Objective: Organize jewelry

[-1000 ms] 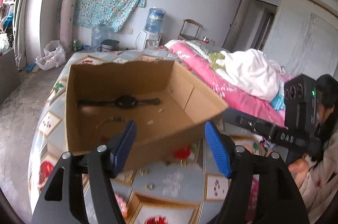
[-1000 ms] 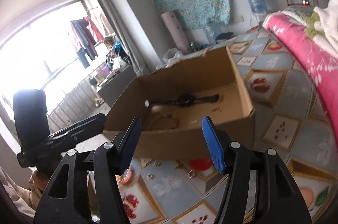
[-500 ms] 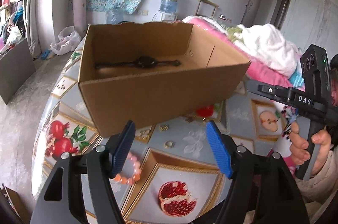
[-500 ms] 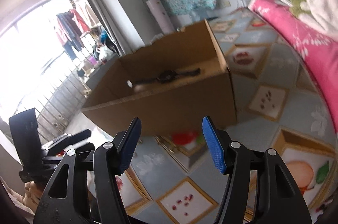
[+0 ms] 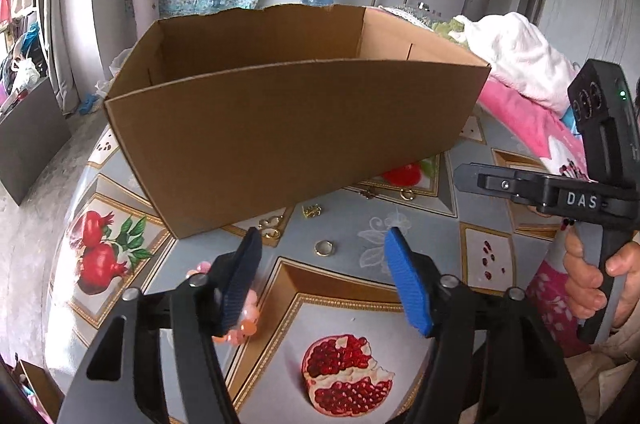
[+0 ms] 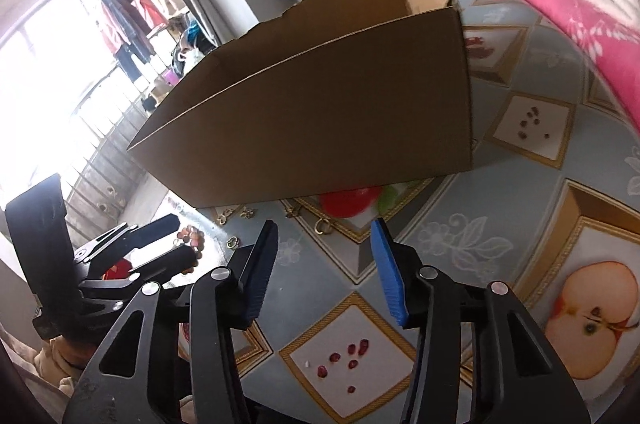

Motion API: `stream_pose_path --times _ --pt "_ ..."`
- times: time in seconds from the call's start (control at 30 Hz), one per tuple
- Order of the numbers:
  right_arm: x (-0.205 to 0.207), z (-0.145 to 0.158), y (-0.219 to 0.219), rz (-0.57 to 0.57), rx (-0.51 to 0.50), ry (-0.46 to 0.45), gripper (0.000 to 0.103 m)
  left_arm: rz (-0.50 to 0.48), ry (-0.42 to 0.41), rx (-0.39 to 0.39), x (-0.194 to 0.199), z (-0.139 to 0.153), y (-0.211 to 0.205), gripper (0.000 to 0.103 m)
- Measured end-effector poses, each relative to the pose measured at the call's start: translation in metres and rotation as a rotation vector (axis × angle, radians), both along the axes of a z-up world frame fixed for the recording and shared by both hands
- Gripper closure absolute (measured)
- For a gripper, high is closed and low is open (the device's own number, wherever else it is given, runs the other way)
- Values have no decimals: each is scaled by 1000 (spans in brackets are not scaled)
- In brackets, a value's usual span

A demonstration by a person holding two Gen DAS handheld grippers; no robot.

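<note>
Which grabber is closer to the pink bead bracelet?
Left. The left gripper hangs right over the pink bead bracelet, one finger covering part of it. The right gripper is off to the bracelet's right.

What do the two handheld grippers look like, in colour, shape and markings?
Both are black, with skeletal arms, silver pivot screws and ribbed blue pads on the jaws. The right gripper carries white "DAS" lettering and a black camera block with a green light. The left gripper looks alike. A beige sleeve shows.

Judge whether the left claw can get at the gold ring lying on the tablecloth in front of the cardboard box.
Probably yes: the left claw is open, the gold ring lies just ahead between its fingers, uncovered.
</note>
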State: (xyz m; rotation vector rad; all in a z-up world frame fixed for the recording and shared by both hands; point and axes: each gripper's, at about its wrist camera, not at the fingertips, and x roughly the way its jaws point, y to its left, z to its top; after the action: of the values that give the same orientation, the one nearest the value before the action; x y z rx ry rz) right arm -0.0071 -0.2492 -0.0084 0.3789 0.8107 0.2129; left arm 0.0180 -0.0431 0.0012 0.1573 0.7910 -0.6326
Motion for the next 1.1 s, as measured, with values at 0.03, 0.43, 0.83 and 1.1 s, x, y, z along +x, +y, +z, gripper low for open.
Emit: stream_pose_path --times 0.03,0.43,0.83,1.1 --pt "1 -1 1 4 -1 4 59 -5 6 -1 1 -2 -2 47" --pt "11 -8 13 28 -22 45 64 -15 49 39 14 -22 -21 73" --pt "17 -10 5 29 -21 59 64 -3 28 94 16 -27 -25 84" --pt "17 -11 6 23 -20 56 64 -6 -1 158 14 -28 -34 88"
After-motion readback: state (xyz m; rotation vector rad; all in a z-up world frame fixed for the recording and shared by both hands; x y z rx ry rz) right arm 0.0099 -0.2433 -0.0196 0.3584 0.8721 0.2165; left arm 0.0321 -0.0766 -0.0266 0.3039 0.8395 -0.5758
